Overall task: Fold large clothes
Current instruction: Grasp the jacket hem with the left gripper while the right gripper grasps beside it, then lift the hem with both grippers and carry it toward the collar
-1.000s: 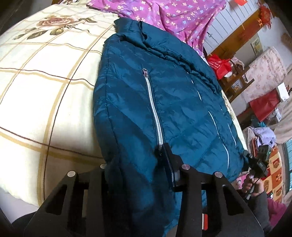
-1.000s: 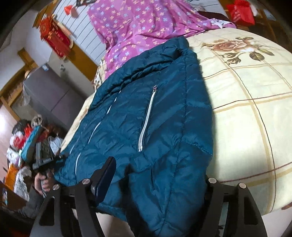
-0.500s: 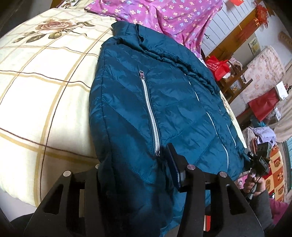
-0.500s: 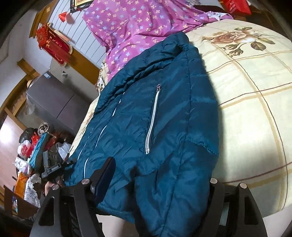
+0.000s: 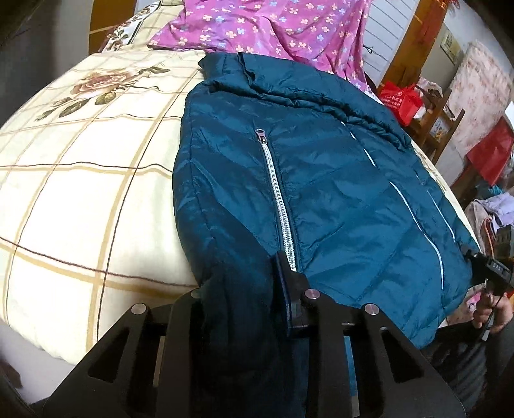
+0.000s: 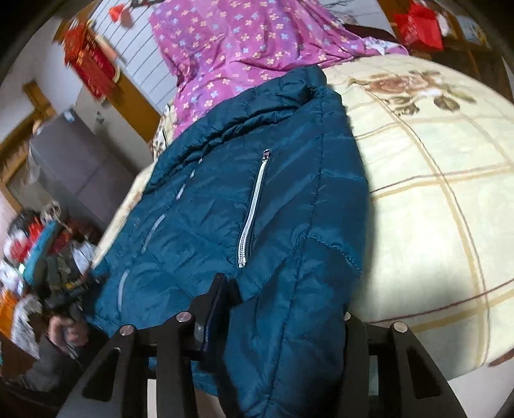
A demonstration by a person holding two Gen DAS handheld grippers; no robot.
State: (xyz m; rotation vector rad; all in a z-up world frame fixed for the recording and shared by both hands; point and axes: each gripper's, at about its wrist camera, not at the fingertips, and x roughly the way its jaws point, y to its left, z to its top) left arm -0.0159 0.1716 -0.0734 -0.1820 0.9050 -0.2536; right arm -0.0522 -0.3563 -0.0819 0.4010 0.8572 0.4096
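Cream bedding (image 5: 80,199) with brown check lines and a printed rose fills the left of the left wrist view, and behind it at the upper centre lies a purple cloth (image 5: 273,29) with small flowers. On this bedding the teal padded jacket (image 5: 321,180) is spread from the centre to the right, its collar at the top and a silver pocket zipper (image 5: 278,199) running down the middle. At the bottom centre the left gripper (image 5: 244,302) pinches the lower edge of the jacket between its two black fingers, with fabric bunched in the gap. At the right edge a hand holds the other gripper at the jacket's far corner. From the right wrist view, the right gripper (image 6: 282,308) also grips a thick fold of the jacket (image 6: 257,205) hem at the bottom centre, and the bedding (image 6: 433,225) lies to the right.
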